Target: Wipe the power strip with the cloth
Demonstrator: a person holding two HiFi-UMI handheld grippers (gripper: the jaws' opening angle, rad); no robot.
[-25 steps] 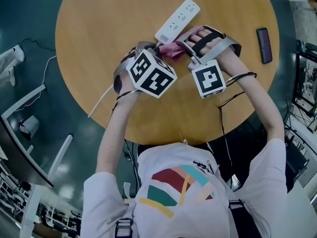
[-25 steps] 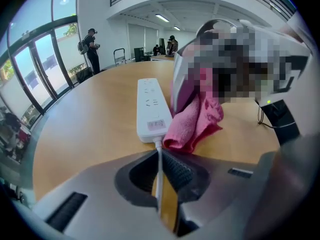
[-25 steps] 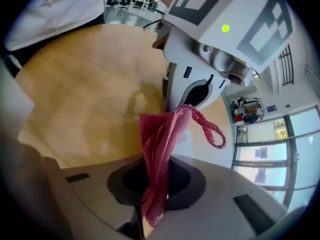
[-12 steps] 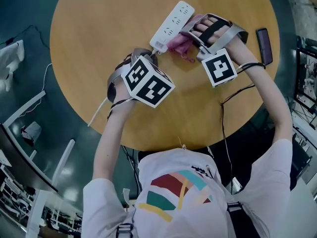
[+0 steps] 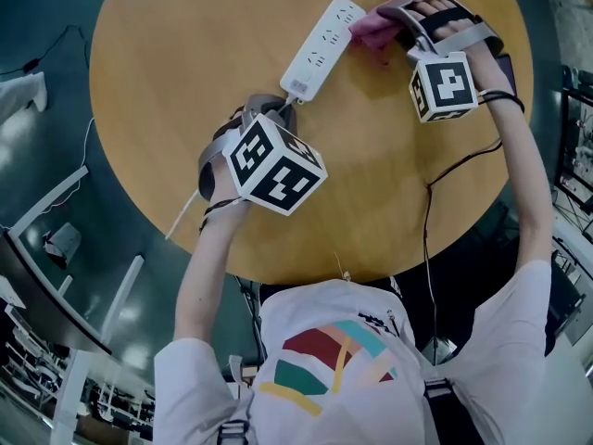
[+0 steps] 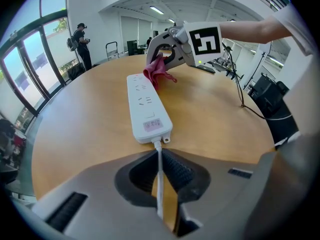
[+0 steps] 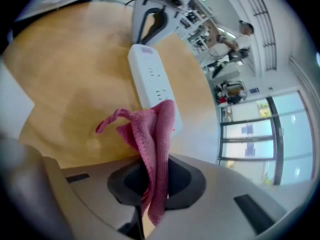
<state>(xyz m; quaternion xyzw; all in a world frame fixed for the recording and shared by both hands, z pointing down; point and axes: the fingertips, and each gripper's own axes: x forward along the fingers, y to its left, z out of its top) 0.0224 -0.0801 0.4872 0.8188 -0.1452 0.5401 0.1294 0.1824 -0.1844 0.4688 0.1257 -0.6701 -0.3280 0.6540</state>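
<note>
A white power strip (image 5: 323, 48) lies slantwise on the round wooden table (image 5: 185, 82). My left gripper (image 5: 282, 108) stands at the strip's near end, shut on its white cord (image 6: 159, 171), which runs up between the pads to the strip (image 6: 144, 107). My right gripper (image 5: 387, 14) is at the strip's far end, shut on a pink cloth (image 5: 373, 28). In the right gripper view the cloth (image 7: 150, 130) hangs out of the jaws in folds and its tip lies against the strip (image 7: 150, 79). From the left gripper view, the cloth (image 6: 157, 72) rests on the strip's far end.
The white cord (image 5: 182, 214) trails off the table's left edge. A black cable (image 5: 435, 179) runs from my right wrist over the right edge. Bare wood lies left of the strip. People and desks stand far off in the room.
My right gripper has carried the cloth along the strip, from its near end up to its far end. The left gripper has kept its hold on the cord in place.
</note>
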